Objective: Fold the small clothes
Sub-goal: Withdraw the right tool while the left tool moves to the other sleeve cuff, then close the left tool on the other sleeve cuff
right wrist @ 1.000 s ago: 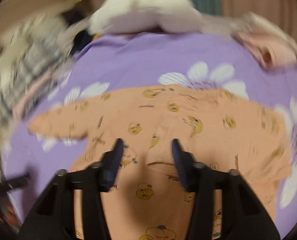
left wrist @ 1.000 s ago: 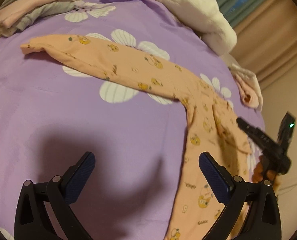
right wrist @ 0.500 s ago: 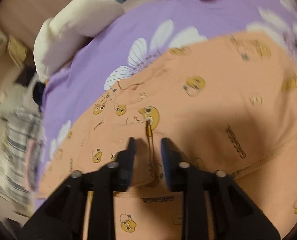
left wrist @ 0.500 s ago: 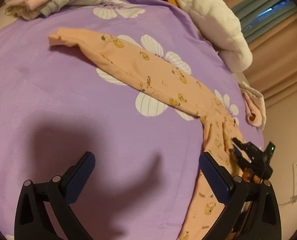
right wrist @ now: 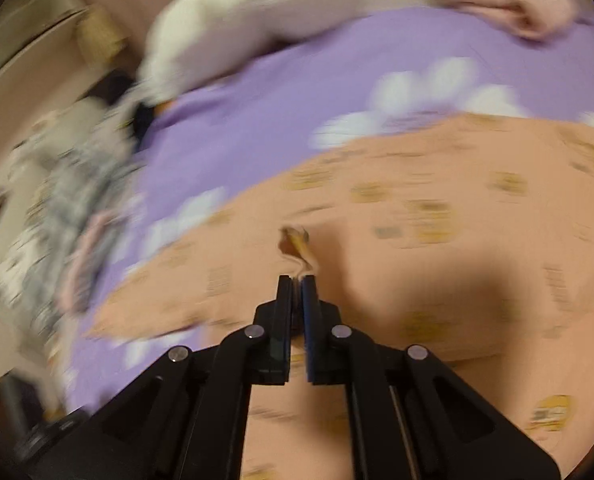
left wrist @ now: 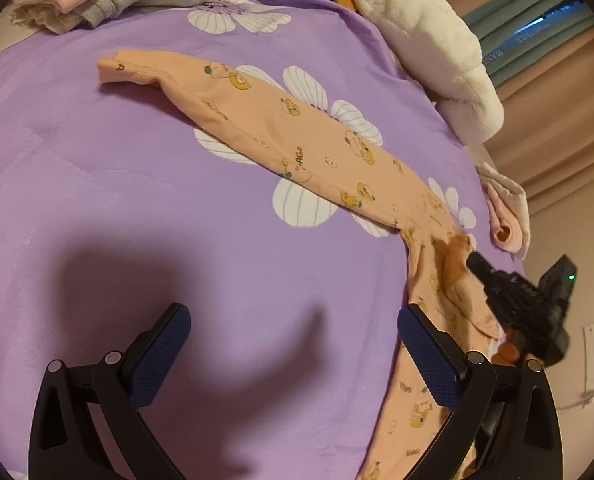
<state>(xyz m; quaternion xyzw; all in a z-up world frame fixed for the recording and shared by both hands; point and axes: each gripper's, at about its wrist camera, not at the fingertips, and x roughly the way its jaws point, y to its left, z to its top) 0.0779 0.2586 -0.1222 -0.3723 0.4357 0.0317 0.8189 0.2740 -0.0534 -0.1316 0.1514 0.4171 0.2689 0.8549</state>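
The peach garment [left wrist: 337, 152] lies spread on the purple flowered bedspread [left wrist: 97, 208], one long sleeve reaching toward the far left corner and its body running down toward the near right edge. The right gripper [right wrist: 297, 278] has just been closing, and its jaws now stand pressed together on a small pucker of the fabric near the middle of the body; in the left wrist view it shows at the right edge, its tip at a raised wrinkle of cloth. The left gripper [left wrist: 293, 344] hangs with its jaws spread wide above bare bedspread, just left of the garment's edge, holding nothing. The step in hand looks like taking hold for the first fold. To do it well, the pinch should catch both layers, and the free gripper should take a matching edge before anything is lifted, so the cloth rises evenly rather than dragging.
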